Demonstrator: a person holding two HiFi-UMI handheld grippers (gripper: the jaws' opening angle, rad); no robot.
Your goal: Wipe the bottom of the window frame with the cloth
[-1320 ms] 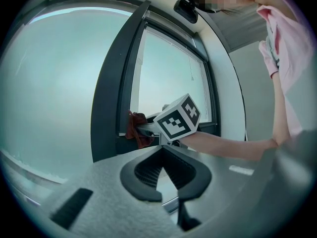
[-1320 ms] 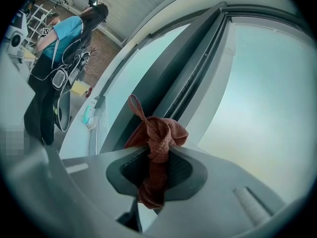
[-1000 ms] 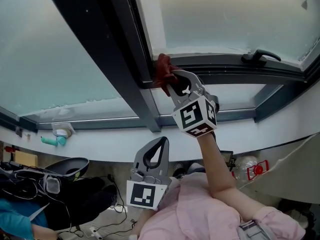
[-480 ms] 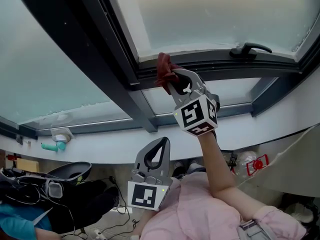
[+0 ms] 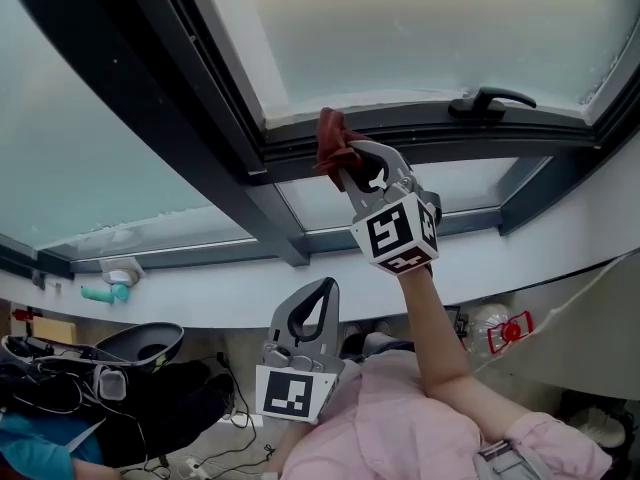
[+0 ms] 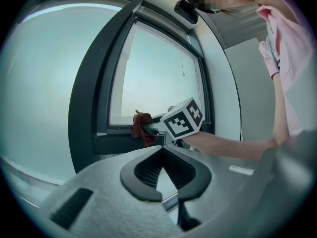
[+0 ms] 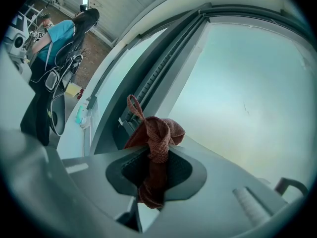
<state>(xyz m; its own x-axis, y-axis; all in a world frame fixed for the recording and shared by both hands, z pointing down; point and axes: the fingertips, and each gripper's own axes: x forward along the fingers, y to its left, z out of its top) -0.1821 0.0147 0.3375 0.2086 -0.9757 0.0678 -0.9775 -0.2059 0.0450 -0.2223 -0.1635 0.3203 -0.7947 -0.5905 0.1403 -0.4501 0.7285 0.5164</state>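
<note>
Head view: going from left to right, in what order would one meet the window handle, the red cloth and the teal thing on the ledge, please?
Teal thing on the ledge → red cloth → window handle.

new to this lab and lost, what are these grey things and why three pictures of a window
No robot here: a person holds a grey two-jaw gripper in each hand. One picture comes from a camera on the person's head; the other two from cameras riding on each gripper, looking along its jaws. The right gripper is shut on a crumpled reddish-brown cloth, held at the dark bottom rail of the window frame. The left gripper is shut and empty, hanging lower down. The black-and-white patterned cube is part of the right gripper.
</note>
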